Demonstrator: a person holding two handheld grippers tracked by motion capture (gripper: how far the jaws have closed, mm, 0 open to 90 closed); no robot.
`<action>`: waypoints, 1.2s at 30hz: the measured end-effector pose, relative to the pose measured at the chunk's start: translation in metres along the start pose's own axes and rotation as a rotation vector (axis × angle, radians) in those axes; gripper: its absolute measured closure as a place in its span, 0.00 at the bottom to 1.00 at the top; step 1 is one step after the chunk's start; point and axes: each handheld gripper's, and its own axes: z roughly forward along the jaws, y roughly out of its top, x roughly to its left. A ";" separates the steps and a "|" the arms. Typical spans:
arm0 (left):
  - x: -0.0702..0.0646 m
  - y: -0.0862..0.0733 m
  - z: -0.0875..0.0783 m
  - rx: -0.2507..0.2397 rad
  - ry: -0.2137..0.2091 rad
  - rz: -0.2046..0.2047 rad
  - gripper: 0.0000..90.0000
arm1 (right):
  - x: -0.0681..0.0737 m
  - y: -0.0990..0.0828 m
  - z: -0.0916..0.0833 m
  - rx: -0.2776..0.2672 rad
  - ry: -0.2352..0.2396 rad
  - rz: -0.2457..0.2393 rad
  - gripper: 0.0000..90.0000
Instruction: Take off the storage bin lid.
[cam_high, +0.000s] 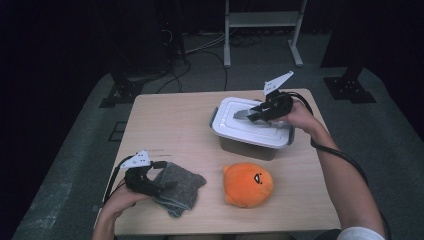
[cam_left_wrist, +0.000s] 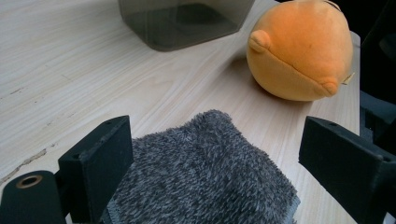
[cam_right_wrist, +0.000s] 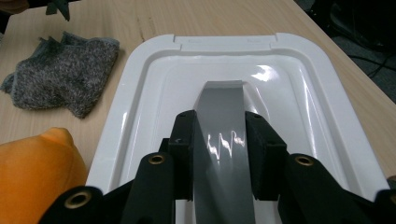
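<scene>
A white lid (cam_high: 260, 131) with a grey handle (cam_high: 241, 113) covers a smoky grey box (cam_high: 245, 148) at the table's right rear. My right gripper (cam_high: 254, 116) is shut on that handle. In the right gripper view its pads (cam_right_wrist: 184, 140) clamp the grey handle (cam_right_wrist: 219, 107) from both sides above the lid (cam_right_wrist: 299, 93). My left gripper (cam_high: 159, 186) stands open at the front left over a fuzzy grey cloth (cam_high: 181, 188). In the left gripper view the cloth (cam_left_wrist: 205, 177) lies between the wide-apart jaws. An orange plush (cam_high: 248, 184) sits at the front centre.
The plush (cam_left_wrist: 299, 49) lies just beyond the cloth, with the box (cam_left_wrist: 182, 21) behind it. The wooden table (cam_high: 170, 120) has bare room at its left rear. In the right gripper view the cloth (cam_right_wrist: 60, 74) and plush (cam_right_wrist: 37, 172) lie to the left of the lid.
</scene>
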 end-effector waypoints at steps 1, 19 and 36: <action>0.000 0.000 0.000 0.001 -0.001 0.000 0.10 | 0.001 0.001 0.001 0.002 0.003 -0.009 0.73; -0.001 0.000 0.000 0.001 0.000 0.000 0.10 | 0.017 0.016 0.017 0.017 0.068 -0.070 0.73; -0.002 0.000 0.000 0.003 -0.004 -0.003 0.10 | 0.028 0.024 0.026 0.022 0.116 -0.103 0.73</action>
